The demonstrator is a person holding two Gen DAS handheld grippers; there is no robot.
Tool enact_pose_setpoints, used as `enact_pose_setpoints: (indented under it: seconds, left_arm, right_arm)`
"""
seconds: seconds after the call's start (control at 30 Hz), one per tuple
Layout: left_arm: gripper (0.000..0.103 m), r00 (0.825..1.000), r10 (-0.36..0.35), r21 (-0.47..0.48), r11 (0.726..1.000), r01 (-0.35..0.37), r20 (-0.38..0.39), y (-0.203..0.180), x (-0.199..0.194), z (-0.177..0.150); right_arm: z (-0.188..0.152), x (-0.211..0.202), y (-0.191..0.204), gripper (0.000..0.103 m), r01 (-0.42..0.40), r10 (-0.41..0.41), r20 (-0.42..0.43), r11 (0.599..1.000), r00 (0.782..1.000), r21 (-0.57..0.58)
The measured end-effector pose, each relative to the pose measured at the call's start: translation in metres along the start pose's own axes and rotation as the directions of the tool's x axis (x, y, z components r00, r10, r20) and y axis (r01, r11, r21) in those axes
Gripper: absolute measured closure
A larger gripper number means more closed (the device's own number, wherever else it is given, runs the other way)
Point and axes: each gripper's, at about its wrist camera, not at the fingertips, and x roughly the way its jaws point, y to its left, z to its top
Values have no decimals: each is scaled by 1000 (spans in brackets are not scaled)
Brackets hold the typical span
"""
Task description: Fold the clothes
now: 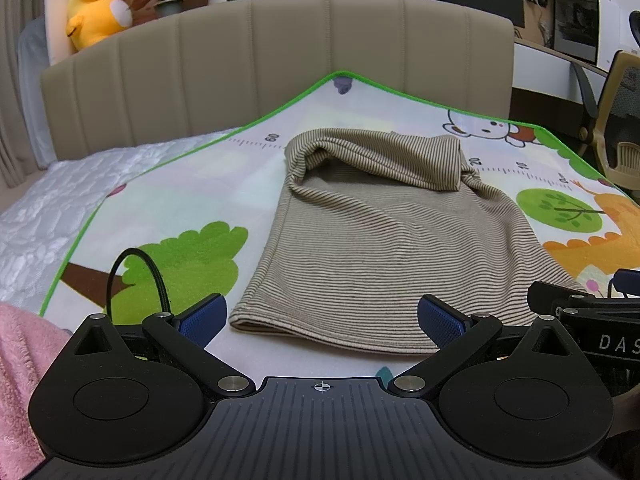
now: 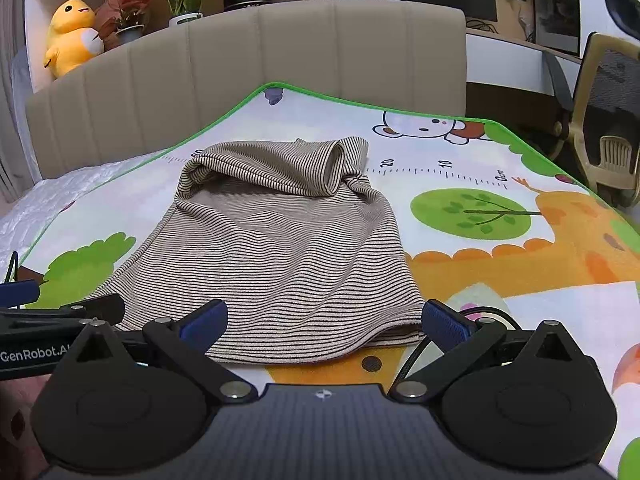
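Note:
A beige shirt with thin dark stripes (image 1: 384, 240) lies on a cartoon play mat (image 1: 176, 200), its far end folded back over itself into a roll. Its near hem faces me. My left gripper (image 1: 322, 320) hovers open just short of the hem's left half, nothing between its blue pads. In the right wrist view the same shirt (image 2: 272, 248) fills the middle, and my right gripper (image 2: 324, 322) stands open at the hem's right corner on the mat (image 2: 500, 320). Each gripper shows at the edge of the other's view.
A padded beige headboard (image 1: 280, 64) rises behind the mat. White quilted bedding (image 1: 52, 208) lies left, pink fabric (image 1: 16, 360) at the near left. A yellow plush toy (image 1: 96, 4) and plants sit on the shelf. A desk and chair (image 2: 608, 120) stand to the right.

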Motion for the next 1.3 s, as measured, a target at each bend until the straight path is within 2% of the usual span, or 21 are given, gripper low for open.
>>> enact_pose_setpoints:
  seconds: [0.1, 0.17, 0.37, 0.43, 0.53, 0.63, 0.77, 0.93, 1.03, 1.1, 1.17, 1.23, 1.3]
  left_arm:
    - [0, 1000, -9, -13, 1000, 9, -25, 2, 3, 4]
    - [0, 997, -42, -30, 999, 40, -62, 4, 9, 10]
    - [0, 961, -174, -106, 982, 154, -215, 17, 45, 37]
    - [0, 955, -176, -59, 984, 167, -238, 16, 59, 48]
    - [0, 957, -153, 79, 981, 177, -245, 11, 79, 65]
    - [0, 963, -138, 130, 977, 171, -230, 12, 101, 79]
    - [0, 971, -110, 121, 983, 138, -212, 18, 136, 95]
    - [0, 958, -126, -43, 992, 119, -258, 33, 188, 103]
    - [0, 960, -136, -63, 990, 124, -245, 39, 211, 111]
    - [0, 965, -131, -48, 991, 123, -227, 40, 224, 119]
    - [0, 967, -126, -38, 992, 121, -223, 41, 237, 124]
    - [0, 949, -143, -80, 989, 126, -279, 45, 254, 122]
    - [0, 933, -162, -123, 984, 129, -322, 49, 269, 118]
  right_arm:
    - [3, 1, -4, 0, -17, 17, -3, 1000, 1000, 25]
    - [7, 1, -9, 0, -23, 23, 3, 998, 1000, 51]
    - [19, 12, -30, 0, -11, 10, 3, 991, 1000, 134]
    - [22, 22, -37, 0, -12, 15, -21, 986, 1000, 165]
    - [24, 41, -41, 0, -28, 44, -79, 982, 996, 185]
    - [30, 62, -40, 0, -77, 101, -124, 979, 987, 187]
    - [51, 93, -29, 0, -121, 136, -128, 985, 982, 124]
    - [95, 139, -13, 0, -65, 61, -91, 997, 994, -42]
    - [119, 172, -9, 0, -43, 36, -97, 997, 995, -70]
    - [127, 195, -13, 0, -61, 59, -138, 998, 989, -7]
    - [127, 220, -24, 0, -93, 112, -200, 991, 973, 98]
    - [118, 238, -35, 0, -109, 158, -249, 974, 956, 200]
    - [107, 245, -42, 0, -119, 185, -244, 958, 952, 262]
